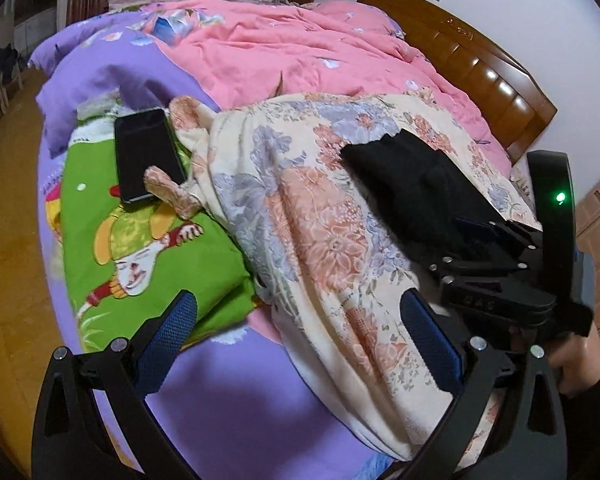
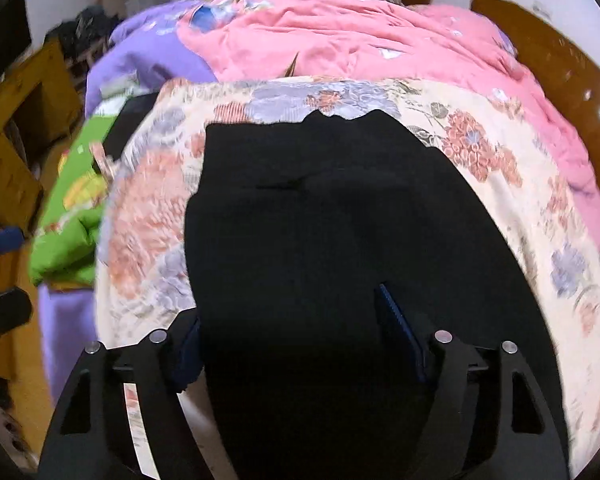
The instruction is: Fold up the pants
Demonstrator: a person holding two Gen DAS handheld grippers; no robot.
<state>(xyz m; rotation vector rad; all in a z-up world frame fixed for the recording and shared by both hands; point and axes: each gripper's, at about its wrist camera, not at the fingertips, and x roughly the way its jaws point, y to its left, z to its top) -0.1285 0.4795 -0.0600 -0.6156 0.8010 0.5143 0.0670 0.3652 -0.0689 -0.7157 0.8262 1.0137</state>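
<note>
Two claws: both in play over the bed, one per hand.
Right claw (image 2: 288, 344): jaws partly parted and angled down, with the black pants (image 2: 320, 260) lying between the pads; the left pad sits at the cloth's edge, the right pad over it, and I cannot tell if either presses yet.
Left claw (image 1: 300, 344): jaws wide, holding nothing, hanging above the floral blanket (image 1: 300, 208) just left of the right claw (image 1: 496, 248).
Pants: spread flat, running away from the right claw to a ragged far edge on the floral blanket.
Step in hand: likely gripping the near end for a fold.
Doing it well: pinch pants only, not the blanket beneath; bring the left claw to the other near corner so the edge lifts evenly.
Farther out: a phone (image 1: 148, 152) lies beyond the left claw on the green quilt (image 1: 140, 248); steer clear of it.
</note>
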